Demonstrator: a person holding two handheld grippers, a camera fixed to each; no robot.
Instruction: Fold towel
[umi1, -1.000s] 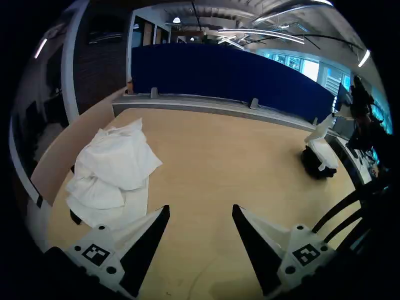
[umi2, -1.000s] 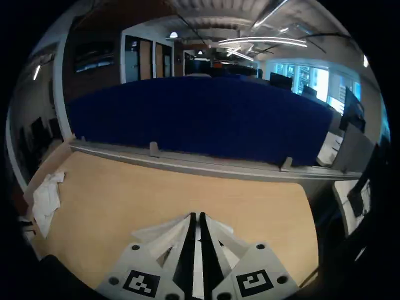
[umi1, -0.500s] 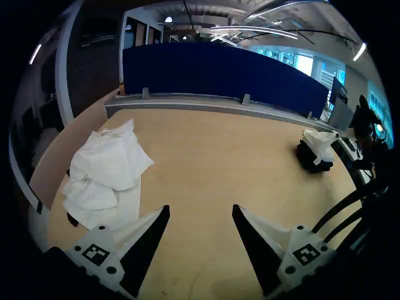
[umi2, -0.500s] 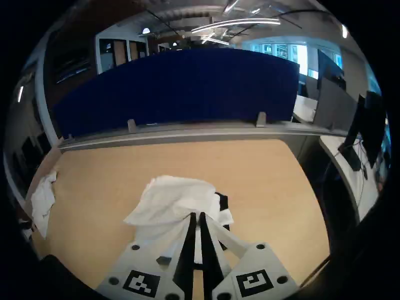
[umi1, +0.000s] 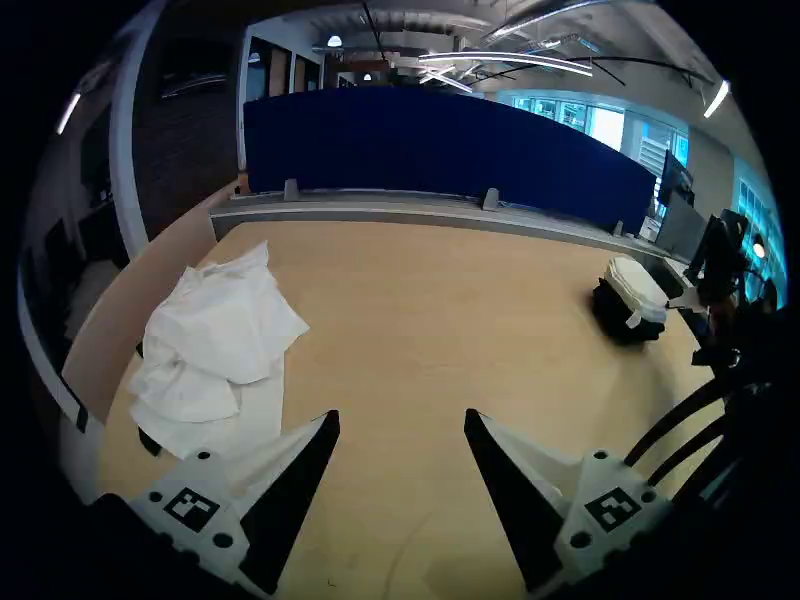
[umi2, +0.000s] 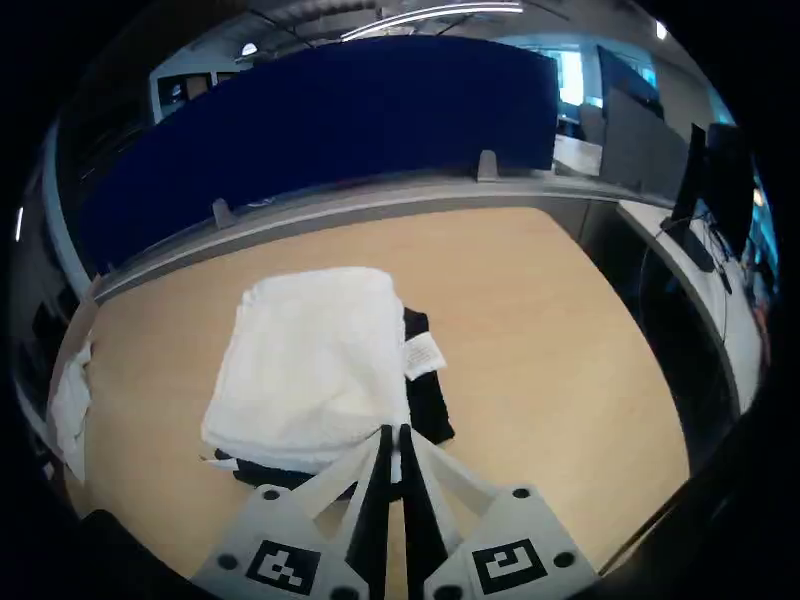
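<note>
Fingers (umi1: 300, 470) of the left gripper (umi1: 400, 414) are spread wide over the bare bench (umi1: 430, 300) and hold nothing, the same as a moment ago. At 9 o'clock in the left gripper view lie the crumpled towels (umi1: 215, 340) in a heap, and they have not moved. At 12 o'clock stands the blue wall (umi1: 430, 140). At 3 o'clock the folded towel (umi1: 637, 288) now sits flat on the dark stack (umi1: 615, 320); half a second ago it stuck up in a lump there.

In the right gripper view the crumpled towels (umi2: 70, 410) are far off at 9 o'clock. The folded towel (umi2: 310, 360) lies smooth on the dark stack (umi2: 428, 400) in the middle, with a small tag (umi2: 424, 355) at its right side. Before, it hung bunched from the fingers. The right gripper (umi2: 392, 432) at 6 o'clock is still pinched narrow, with a strip of white towel edge in the thin slit.
</note>
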